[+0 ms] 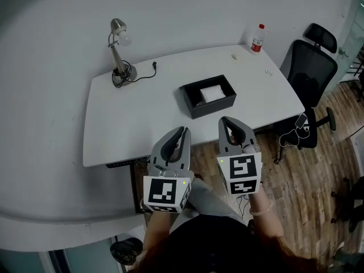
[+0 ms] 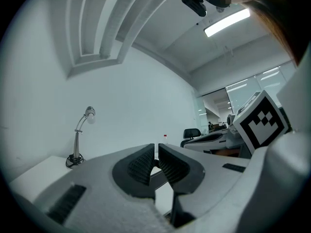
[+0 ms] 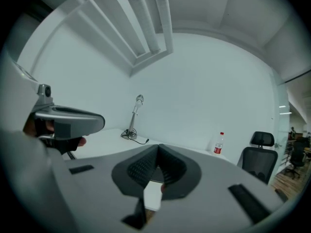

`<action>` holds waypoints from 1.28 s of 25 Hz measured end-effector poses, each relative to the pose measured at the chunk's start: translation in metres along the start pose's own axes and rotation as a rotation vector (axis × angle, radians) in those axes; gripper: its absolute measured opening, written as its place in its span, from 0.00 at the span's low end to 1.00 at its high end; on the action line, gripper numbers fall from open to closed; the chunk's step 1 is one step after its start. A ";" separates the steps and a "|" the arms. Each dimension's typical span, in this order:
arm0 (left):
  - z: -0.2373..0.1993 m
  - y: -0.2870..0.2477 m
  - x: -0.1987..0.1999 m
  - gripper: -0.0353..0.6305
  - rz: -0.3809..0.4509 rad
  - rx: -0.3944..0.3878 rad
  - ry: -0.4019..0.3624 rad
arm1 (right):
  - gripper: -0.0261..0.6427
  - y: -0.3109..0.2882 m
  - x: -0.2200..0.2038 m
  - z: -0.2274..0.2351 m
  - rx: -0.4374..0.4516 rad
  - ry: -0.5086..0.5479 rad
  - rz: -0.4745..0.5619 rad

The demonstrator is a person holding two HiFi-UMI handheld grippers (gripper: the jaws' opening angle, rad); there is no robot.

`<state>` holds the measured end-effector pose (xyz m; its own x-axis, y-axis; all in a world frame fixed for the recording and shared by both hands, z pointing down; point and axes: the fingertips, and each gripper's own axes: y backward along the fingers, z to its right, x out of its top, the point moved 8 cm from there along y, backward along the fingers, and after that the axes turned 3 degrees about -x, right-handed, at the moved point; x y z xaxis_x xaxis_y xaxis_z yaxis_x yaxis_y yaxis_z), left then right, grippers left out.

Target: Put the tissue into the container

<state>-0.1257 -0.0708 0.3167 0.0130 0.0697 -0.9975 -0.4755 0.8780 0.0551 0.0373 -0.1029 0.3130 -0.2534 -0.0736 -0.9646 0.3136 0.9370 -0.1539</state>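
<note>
We hold the left gripper (image 1: 182,131) and right gripper (image 1: 224,120) side by side just off the table's (image 1: 142,112) near edge, pointing towards it. The right jaws meet, empty; the left seem closed too, bar a thin slit.

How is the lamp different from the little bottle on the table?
The lamp is silver with a bent neck and a round bulb; the bottle is pale with a red cap and stands straight. The lamp is near the table's far left corner, the bottle near its far right. The lamp has a black cord trailing from it; the bottle has none. Both stand on the white table.
</note>
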 end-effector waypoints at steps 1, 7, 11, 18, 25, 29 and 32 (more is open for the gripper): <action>0.003 0.003 0.000 0.12 0.001 -0.002 0.003 | 0.07 0.004 0.001 -0.001 0.007 -0.003 0.004; 0.019 0.019 -0.001 0.12 0.001 -0.002 0.012 | 0.07 0.025 0.000 -0.005 0.064 -0.022 0.009; 0.027 0.025 0.000 0.12 0.000 0.005 0.012 | 0.07 0.039 -0.001 -0.003 0.050 -0.006 0.023; 0.046 0.033 0.006 0.12 0.012 0.028 0.013 | 0.07 0.067 -0.003 -0.001 0.063 0.012 0.072; 0.079 0.041 0.016 0.12 0.005 0.037 -0.010 | 0.07 0.103 0.000 0.014 0.091 -0.048 0.131; 0.101 0.053 0.021 0.12 0.010 0.042 -0.021 | 0.07 0.126 0.001 0.022 0.088 -0.040 0.148; 0.119 0.063 0.022 0.12 0.005 0.050 -0.026 | 0.07 0.145 -0.001 0.027 0.099 -0.059 0.160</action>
<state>-0.0513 0.0426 0.3033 0.0337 0.0855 -0.9958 -0.4314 0.9000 0.0627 0.1079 0.0242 0.2858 -0.1403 0.0506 -0.9888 0.4351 0.9002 -0.0157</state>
